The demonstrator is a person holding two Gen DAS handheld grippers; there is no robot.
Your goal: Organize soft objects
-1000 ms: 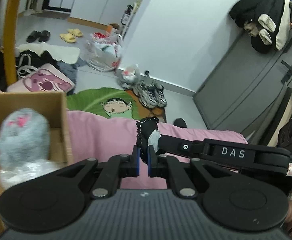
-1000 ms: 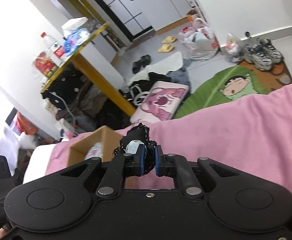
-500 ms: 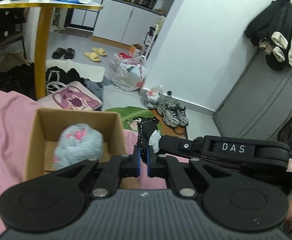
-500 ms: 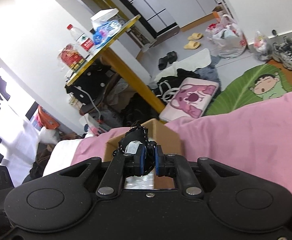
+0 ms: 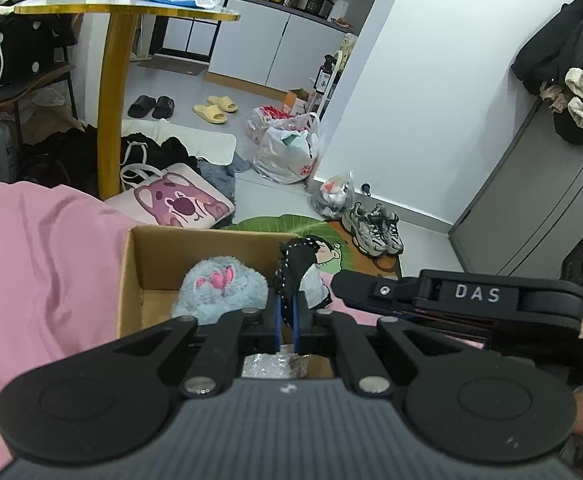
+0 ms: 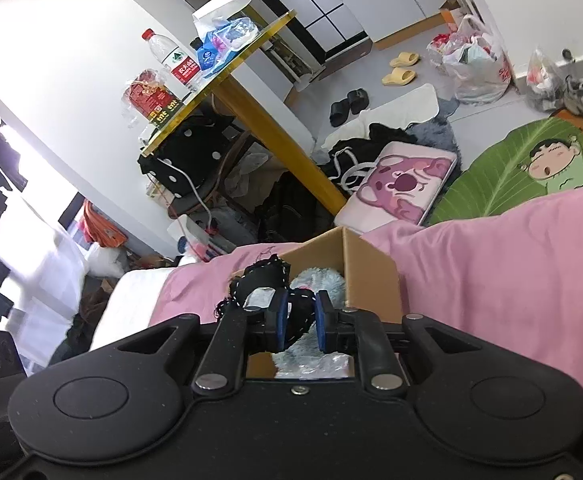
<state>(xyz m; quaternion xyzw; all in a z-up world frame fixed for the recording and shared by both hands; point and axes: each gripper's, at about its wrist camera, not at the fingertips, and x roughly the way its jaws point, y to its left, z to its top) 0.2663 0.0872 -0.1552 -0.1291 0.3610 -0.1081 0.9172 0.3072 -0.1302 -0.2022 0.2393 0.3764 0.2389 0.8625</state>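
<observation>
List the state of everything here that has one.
Box: open-topped, on the pink sheet.
Fluffy toy: inside the box.
Black cloth: held above the box.
Left tongs: shut on the black cloth.
Right tongs: opening, cloth between the pads.

Black stitched pouch (image 5: 296,270) over cardboard box (image 5: 131,280)

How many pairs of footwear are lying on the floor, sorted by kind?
Black slippers: 1 pair
Yellow slippers: 1 pair
Grey sneakers: 1 pair
Total: 3 pairs
</observation>
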